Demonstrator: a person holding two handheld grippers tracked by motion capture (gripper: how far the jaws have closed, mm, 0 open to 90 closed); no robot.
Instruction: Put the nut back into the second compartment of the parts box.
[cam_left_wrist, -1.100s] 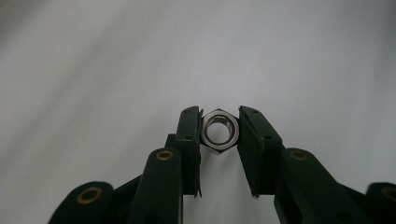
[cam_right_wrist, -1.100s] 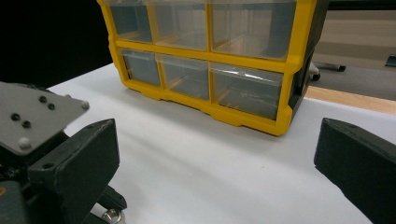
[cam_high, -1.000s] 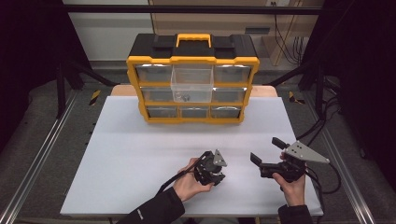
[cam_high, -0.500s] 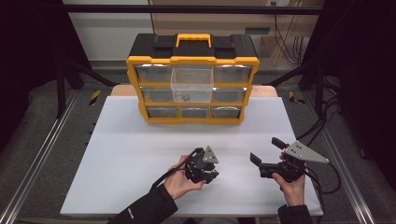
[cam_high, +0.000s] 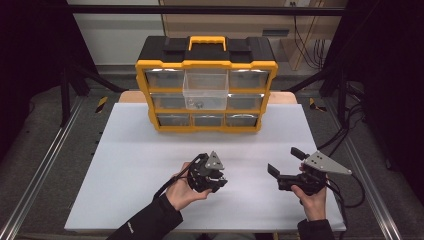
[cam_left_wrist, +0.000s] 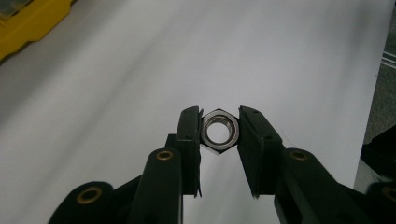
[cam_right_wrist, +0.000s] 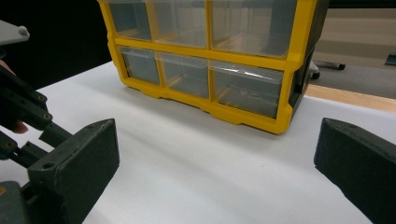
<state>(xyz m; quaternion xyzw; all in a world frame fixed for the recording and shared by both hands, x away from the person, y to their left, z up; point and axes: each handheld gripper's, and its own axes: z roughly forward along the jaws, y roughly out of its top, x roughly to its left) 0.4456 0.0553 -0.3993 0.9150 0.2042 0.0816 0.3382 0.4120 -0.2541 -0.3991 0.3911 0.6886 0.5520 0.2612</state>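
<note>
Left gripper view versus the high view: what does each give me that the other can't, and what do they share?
The left gripper view alone shows a hex nut pinched between the left gripper fingers, flats against both pads. The high view alone shows the person's hands, the right gripper open, and the yellow organizer's top-middle drawer pulled out. Both show the white tabletop and a part of the organizer.

Bare table around both grippers; organizer blocks the far edge.
</note>
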